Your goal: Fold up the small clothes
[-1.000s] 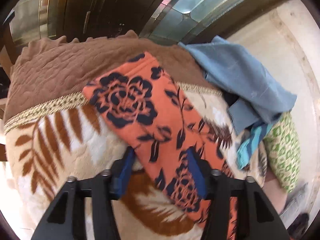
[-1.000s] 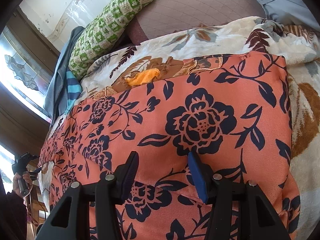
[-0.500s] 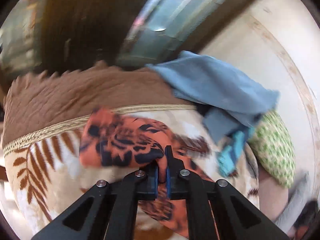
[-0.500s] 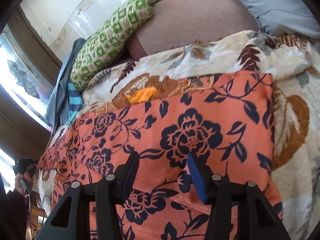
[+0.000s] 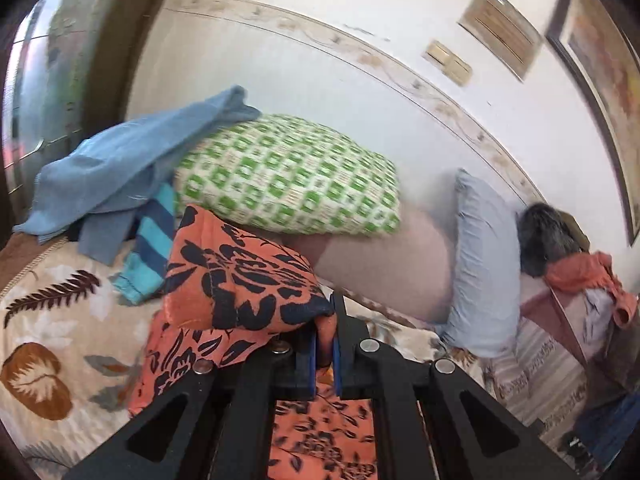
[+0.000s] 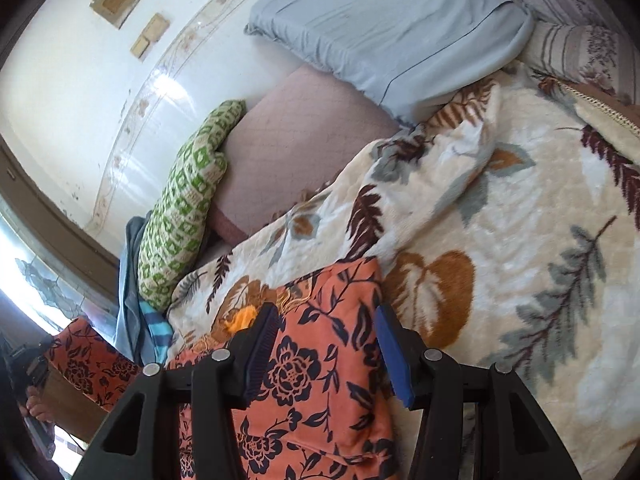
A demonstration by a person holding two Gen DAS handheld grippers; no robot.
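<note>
An orange garment with dark navy flowers [image 5: 240,280] lies on a cream leaf-print blanket [image 5: 52,336]. My left gripper [image 5: 325,340] is shut on an edge of the garment and holds a bunched fold of it lifted above the blanket. In the right wrist view the same garment [image 6: 312,368] lies flat, and my right gripper [image 6: 324,344] is open just above it, one finger over each side of its end. The lifted part also shows at the left of that view [image 6: 92,364].
A green-checked pillow [image 5: 288,180], a blue cloth [image 5: 120,168] and a striped teal cloth [image 5: 150,248] lie at the bed's head. A pale blue pillow [image 6: 384,24] and a pink cushion [image 6: 296,140] lean on the white wall. An orange cloth [image 5: 588,276] lies far right.
My left gripper closed on the garment's edge, lifted it and swung right toward the pillows. My right gripper stayed open and slid toward the garment's end.
</note>
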